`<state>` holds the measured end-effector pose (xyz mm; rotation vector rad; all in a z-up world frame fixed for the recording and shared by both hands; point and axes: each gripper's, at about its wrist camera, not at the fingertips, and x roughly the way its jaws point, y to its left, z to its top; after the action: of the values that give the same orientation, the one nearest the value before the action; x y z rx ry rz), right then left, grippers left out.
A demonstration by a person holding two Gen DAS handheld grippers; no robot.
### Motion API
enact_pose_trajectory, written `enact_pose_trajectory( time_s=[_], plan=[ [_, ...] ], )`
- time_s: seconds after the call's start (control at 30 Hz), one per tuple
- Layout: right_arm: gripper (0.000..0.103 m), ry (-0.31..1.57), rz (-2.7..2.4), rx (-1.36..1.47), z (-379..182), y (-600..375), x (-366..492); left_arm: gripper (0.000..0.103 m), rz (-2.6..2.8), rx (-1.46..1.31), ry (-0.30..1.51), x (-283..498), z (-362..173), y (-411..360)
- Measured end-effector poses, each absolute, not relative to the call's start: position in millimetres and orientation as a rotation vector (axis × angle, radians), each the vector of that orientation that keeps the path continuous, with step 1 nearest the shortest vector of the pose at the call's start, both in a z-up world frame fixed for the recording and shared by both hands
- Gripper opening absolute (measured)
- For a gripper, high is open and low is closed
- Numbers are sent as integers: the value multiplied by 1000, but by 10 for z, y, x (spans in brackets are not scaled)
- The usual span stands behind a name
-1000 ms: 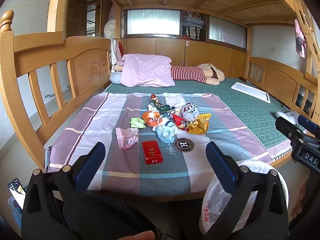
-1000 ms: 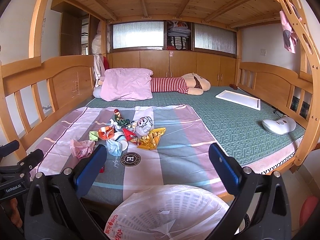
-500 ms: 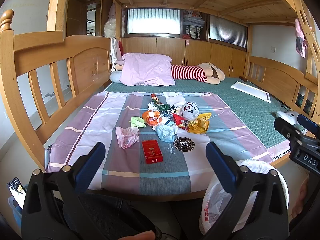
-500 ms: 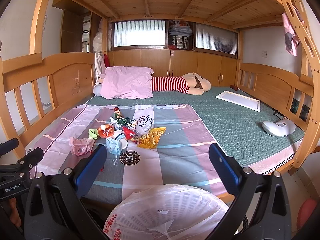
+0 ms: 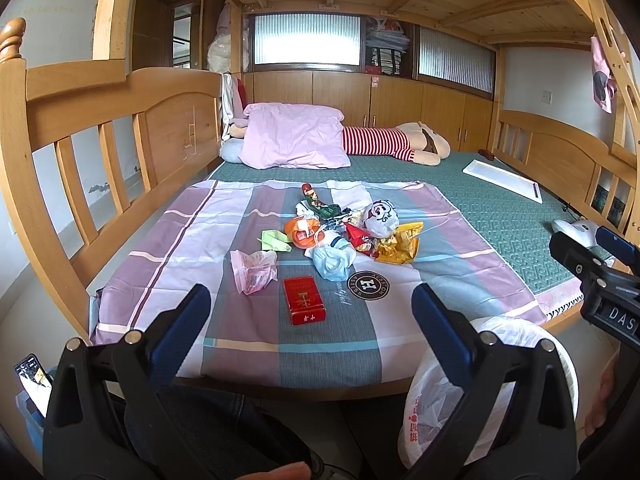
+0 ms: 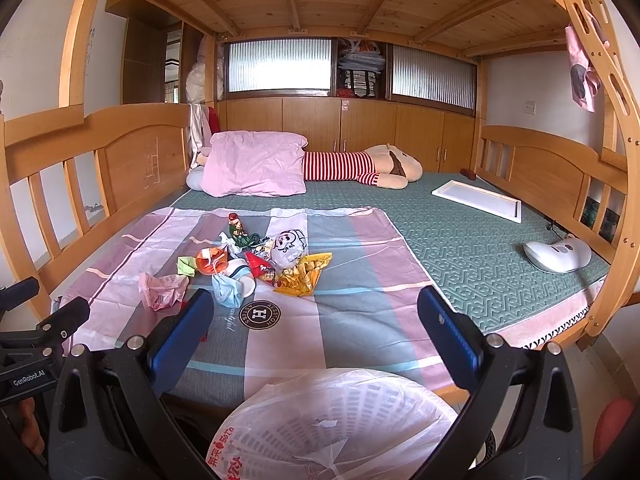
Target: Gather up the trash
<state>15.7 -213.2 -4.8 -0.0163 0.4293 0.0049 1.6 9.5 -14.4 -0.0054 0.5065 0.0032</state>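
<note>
Crumpled wrappers and bags make up the trash pile (image 5: 340, 236), which lies on a striped sheet (image 5: 200, 240) spread over the near part of the bed (image 5: 500, 216), presumably so the litter sits in one patch within reach of its near edge. Nearest that edge lies a red box (image 5: 304, 300); just beyond it and to its left sits a pink crumpled bag (image 5: 252, 268), and just beyond it to the right a blue bundle (image 5: 332, 260), with a yellow wrapper (image 5: 400, 244) and an orange wrapper (image 5: 300, 232) farther back in the heap. Below the bed's near edge stands a basket lined with a white plastic bag (image 6: 336, 424), mouth up, likely set there so each piece can drop straight in. The left hand-held gripper (image 5: 310, 308) hangs short of the sheet with its jaws spread wide and nothing between them, lined up roughly with the red box. The right hand-held gripper (image 6: 314, 312) is likewise released and empty, poised above the lined basket. Nothing appears collected yet; the red box, closest and stiff-sided, looks the easiest first pick, while the flimsy bags may fold or slip under a pinch.
</note>
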Motion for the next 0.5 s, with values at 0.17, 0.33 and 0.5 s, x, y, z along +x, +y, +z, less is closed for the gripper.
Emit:
enact_pose_trajectory(
  time_s=[0.17, 0.33, 0.5],
  plan=[
    [100, 431, 4, -16, -60, -2136, 161, 100, 7, -6, 511, 14, -165, 98],
    [100, 434, 3, -18, -75, -2139, 160, 100, 8, -6, 513, 8, -169, 107],
    [100, 437, 6, -14, -110, -2152, 157, 100, 10, -8, 518, -3, -172, 115]
  ],
)
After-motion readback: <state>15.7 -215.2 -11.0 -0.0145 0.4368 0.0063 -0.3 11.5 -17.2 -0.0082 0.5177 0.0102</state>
